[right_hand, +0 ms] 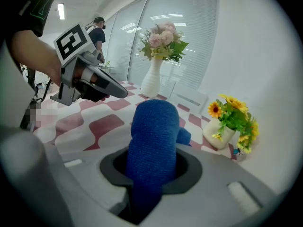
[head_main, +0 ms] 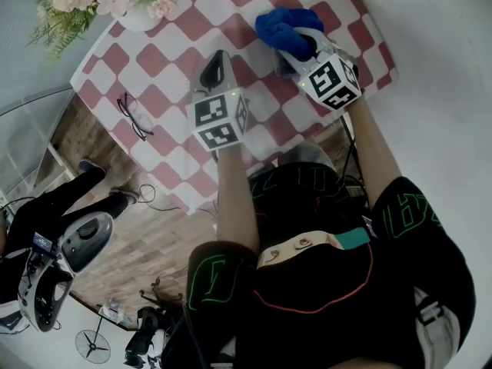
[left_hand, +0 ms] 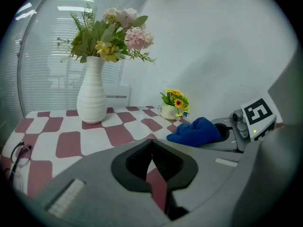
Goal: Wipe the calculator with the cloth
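My checked table (head_main: 161, 75) stands against a plain white wall (left_hand: 213, 46) on the right. To the far left, blinds cover tall windows (right_hand: 137, 46), and a ceiling strip light (right_hand: 61, 11) glows. A wood floor (head_main: 146, 244) lies below me.

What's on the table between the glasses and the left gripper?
Nothing: the head view shows only bare checked tablecloth between the glasses and the left gripper.
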`<control>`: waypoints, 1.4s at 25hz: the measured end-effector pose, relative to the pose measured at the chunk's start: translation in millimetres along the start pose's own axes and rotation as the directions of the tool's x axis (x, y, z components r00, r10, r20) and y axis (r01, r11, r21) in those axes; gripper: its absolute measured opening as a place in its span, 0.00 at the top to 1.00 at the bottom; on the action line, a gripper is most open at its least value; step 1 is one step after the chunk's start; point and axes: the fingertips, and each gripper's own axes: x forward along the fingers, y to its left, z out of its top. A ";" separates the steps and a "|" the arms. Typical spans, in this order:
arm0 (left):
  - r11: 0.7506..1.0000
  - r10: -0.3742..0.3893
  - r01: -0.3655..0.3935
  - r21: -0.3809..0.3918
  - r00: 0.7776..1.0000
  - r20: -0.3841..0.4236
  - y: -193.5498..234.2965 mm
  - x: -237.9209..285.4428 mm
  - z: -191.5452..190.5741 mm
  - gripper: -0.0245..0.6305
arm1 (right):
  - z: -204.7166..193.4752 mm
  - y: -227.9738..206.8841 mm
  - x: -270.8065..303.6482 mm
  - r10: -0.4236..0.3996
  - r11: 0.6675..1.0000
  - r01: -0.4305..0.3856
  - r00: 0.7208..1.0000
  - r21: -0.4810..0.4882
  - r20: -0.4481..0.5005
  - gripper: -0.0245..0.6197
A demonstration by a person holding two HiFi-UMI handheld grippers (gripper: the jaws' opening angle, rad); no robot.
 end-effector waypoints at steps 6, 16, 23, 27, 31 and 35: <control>0.999 -0.030 0.030 0.020 1.000 0.002 -7.6 0.8 4.9 0.95 | -4.9 16.2 -9.1 -0.003 1.000 0.002 1.000 -0.014 -0.014 0.78; 0.997 -0.056 0.055 0.048 0.998 0.005 -8.2 -6.2 6.1 0.95 | -10.5 31.5 -19.1 -0.022 1.000 0.022 1.000 0.001 -0.017 0.78; 0.995 -0.074 0.073 0.065 0.997 0.007 -6.1 -15.3 6.0 0.95 | -11.8 43.7 -26.8 -0.056 0.998 0.056 0.998 0.023 -0.019 0.78; 0.993 -0.090 0.089 0.079 0.996 0.011 -6.7 -20.3 6.8 0.95 | -14.1 50.1 -31.0 -0.080 0.996 0.081 0.997 0.037 -0.022 0.78; 0.990 -0.109 0.106 0.095 0.994 0.023 -5.4 -24.5 11.7 0.95 | -14.2 58.1 -34.8 -0.091 0.994 0.092 0.996 0.056 -0.025 0.78; 0.986 -0.134 0.130 0.103 0.991 0.029 -7.5 -29.6 13.4 0.95 | -16.0 68.9 -39.5 -0.084 0.991 0.086 0.996 0.102 -0.026 0.78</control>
